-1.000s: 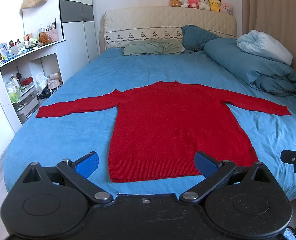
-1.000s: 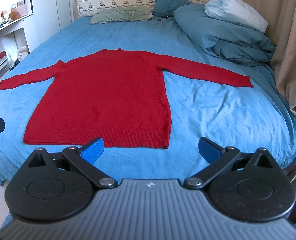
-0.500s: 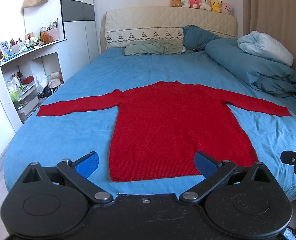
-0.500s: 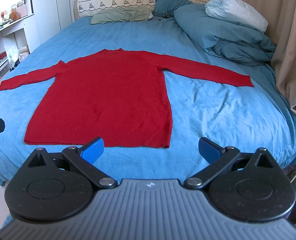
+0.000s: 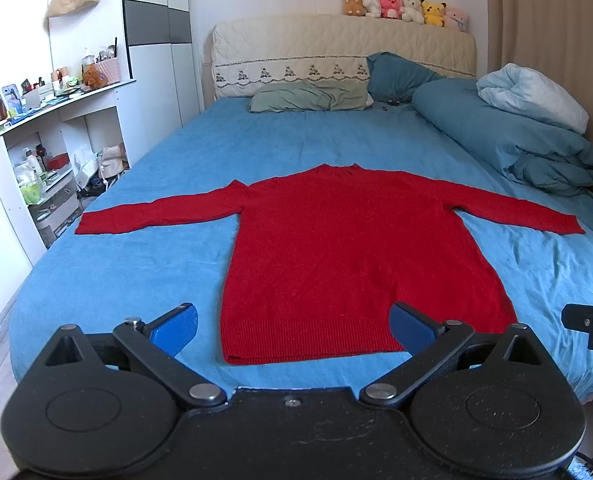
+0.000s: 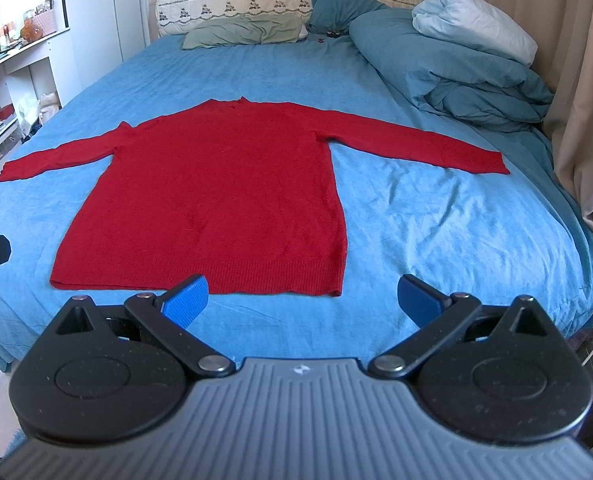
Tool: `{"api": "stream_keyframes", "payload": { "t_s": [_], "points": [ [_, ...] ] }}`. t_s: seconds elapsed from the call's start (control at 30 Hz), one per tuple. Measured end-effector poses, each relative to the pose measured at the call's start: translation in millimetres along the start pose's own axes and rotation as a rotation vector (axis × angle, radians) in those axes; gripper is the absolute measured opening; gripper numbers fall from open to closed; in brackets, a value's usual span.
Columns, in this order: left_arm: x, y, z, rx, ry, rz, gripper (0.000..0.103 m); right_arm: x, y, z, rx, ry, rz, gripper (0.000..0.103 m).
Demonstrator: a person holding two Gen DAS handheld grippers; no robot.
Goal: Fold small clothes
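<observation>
Left gripper point(image 5: 294, 326) and right gripper point(image 6: 302, 300) both gape wide and hold nothing, low in their frames. The red sweater point(image 5: 348, 252) lies flat mid-frame on the blue bed point(image 5: 144, 264), hem nearest the grippers. Bare sheet surrounds both outstretched sleeves.

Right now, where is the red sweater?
The red sweater lies flat mid-bed on the blue sheet, sleeves spread, hem nearest both open grippers.
</observation>
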State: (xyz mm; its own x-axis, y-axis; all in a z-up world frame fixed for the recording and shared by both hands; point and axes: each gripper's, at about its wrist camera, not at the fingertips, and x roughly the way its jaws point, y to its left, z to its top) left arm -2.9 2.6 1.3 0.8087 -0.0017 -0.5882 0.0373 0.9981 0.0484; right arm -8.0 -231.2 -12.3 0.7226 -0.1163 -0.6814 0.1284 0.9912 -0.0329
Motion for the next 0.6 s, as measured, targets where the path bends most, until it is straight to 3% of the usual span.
{"api": "stream_keyframes", "payload": {
  "t_s": [0.6],
  "points": [
    [-3.3, 0.9, 1.5, -0.011, -0.009, -0.001, 0.103, -5.0, 6.1, 5.4, -0.001, -0.010, 0.002, 0.103]
  ]
}}
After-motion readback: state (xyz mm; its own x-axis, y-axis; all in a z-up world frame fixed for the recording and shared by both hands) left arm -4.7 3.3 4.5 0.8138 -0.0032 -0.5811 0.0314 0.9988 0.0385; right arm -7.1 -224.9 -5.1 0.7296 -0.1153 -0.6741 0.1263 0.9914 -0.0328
